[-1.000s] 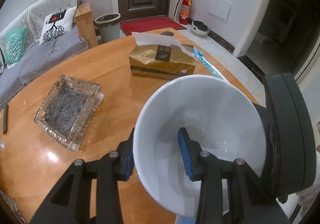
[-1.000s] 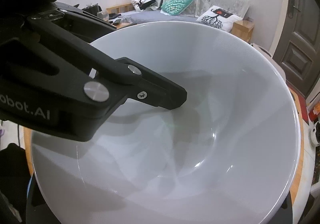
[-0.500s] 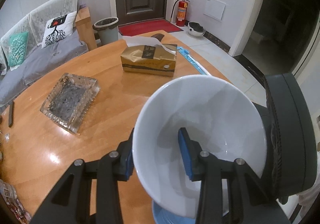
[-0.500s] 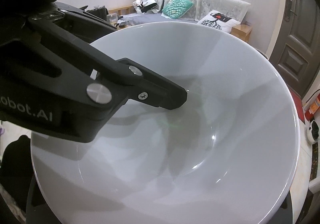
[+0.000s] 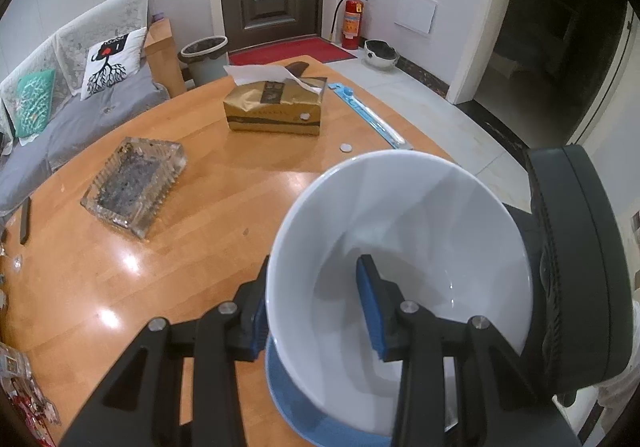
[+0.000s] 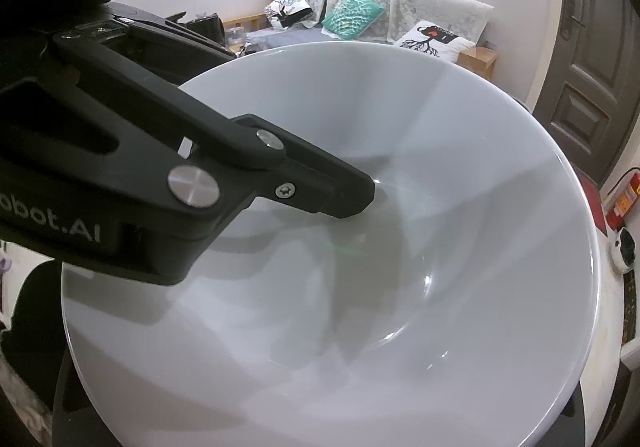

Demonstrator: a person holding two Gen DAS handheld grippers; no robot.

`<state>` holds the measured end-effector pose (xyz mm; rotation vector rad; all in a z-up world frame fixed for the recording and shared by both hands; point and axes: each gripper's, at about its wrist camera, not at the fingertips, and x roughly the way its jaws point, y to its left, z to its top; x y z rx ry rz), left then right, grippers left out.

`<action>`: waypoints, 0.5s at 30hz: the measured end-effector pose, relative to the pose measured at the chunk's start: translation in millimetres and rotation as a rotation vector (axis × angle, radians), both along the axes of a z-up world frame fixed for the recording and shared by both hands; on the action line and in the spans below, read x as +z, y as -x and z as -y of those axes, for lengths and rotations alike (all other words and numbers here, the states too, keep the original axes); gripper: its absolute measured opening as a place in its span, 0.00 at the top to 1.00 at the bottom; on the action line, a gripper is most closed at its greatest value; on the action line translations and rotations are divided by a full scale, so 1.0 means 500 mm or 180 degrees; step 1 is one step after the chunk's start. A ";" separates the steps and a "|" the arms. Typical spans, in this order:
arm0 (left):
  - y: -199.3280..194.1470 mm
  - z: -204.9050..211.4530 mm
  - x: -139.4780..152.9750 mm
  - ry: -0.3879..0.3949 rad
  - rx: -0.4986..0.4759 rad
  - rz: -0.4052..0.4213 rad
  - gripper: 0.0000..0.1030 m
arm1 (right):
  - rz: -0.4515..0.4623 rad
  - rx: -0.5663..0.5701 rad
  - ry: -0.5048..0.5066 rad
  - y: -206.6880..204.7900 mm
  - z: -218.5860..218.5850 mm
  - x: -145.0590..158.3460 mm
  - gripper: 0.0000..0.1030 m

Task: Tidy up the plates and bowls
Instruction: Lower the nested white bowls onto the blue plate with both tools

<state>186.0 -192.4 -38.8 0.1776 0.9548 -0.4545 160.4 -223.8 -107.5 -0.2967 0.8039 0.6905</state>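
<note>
The left gripper (image 5: pixel 312 307) is clamped on the near wall of a white bowl (image 5: pixel 420 231): one blue-padded finger presses the outside of the rim, the other sits inside the bowl, and the gap between them is just the thickness of the wall. The bowl is tilted, its mouth turned toward the camera, and a blue plate (image 5: pixel 296 413) shows just beneath its lower edge, over the near part of the wooden table (image 5: pixel 160 287); whether bowl and plate touch cannot be told.

Taking the bowl as the landmark, a glass ashtray (image 5: pixel 134 185) lies well to its left on the table. Beyond the bowl stands a gold tissue box (image 5: pixel 274 111) with a white sheet sticking up, and a coin (image 5: pixel 345 147) rests between the box and the bowl's far rim. A blue strip (image 5: pixel 368 117) lies along the table edge beyond and slightly right of the bowl. Just right of the bowl, the dark body of the other gripper blocks that side.

In the right wrist view the bowl (image 6: pixel 440 247) fills nearly the whole picture, hiding the table. The left gripper's inner finger (image 6: pixel 320 191) reaches into it from the left. The right gripper's own fingers are not visible, so its opening cannot be told. Beyond the bowl's rim is a sofa (image 6: pixel 400 7) with cushions.
</note>
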 end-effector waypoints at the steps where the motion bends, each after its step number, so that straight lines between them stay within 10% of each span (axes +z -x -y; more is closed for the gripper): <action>1: 0.006 0.000 -0.002 -0.0001 -0.0005 -0.0001 0.66 | 0.0001 -0.0002 0.0004 0.004 -0.001 0.000 0.02; 15: 0.068 0.012 -0.047 0.0019 -0.0067 -0.0077 0.66 | -0.0074 -0.0065 0.0029 0.072 0.014 -0.038 0.02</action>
